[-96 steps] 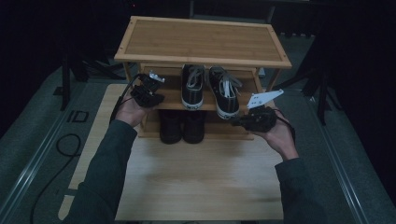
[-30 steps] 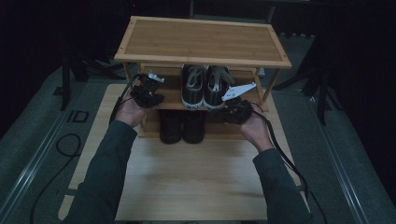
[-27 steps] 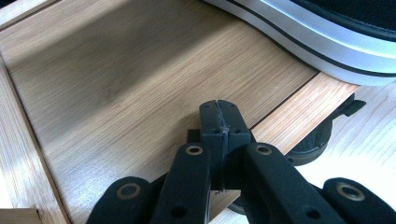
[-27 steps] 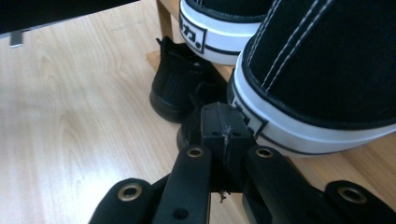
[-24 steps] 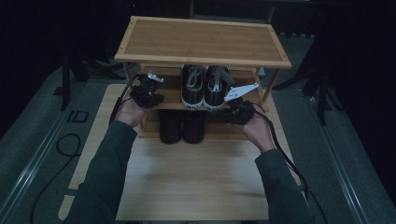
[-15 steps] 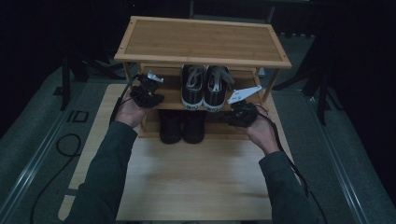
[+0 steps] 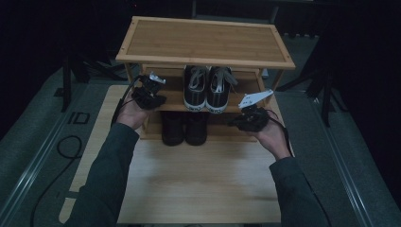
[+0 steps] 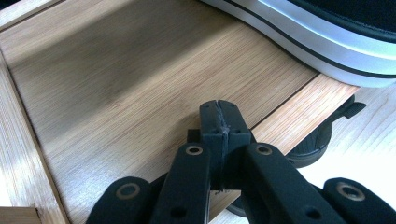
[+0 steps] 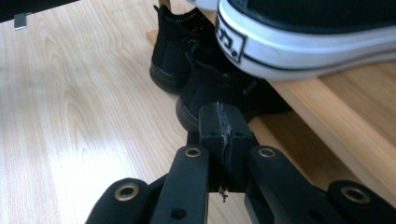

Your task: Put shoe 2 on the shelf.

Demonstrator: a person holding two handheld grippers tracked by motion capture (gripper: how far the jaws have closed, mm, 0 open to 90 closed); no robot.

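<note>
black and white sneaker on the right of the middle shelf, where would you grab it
Probably at the heel collar of the right sneaker. The heel faces the person at the shelf's front edge and the opening lies above it, so the right gripper could come from the front, one jaw inside.

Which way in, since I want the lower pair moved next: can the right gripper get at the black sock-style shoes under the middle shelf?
Probably yes. The right gripper, jaws shut, sits level with the black sock-style shoes, whose heels face it. The bamboo shelf and black-and-white sneakers sit above, not between.
</note>
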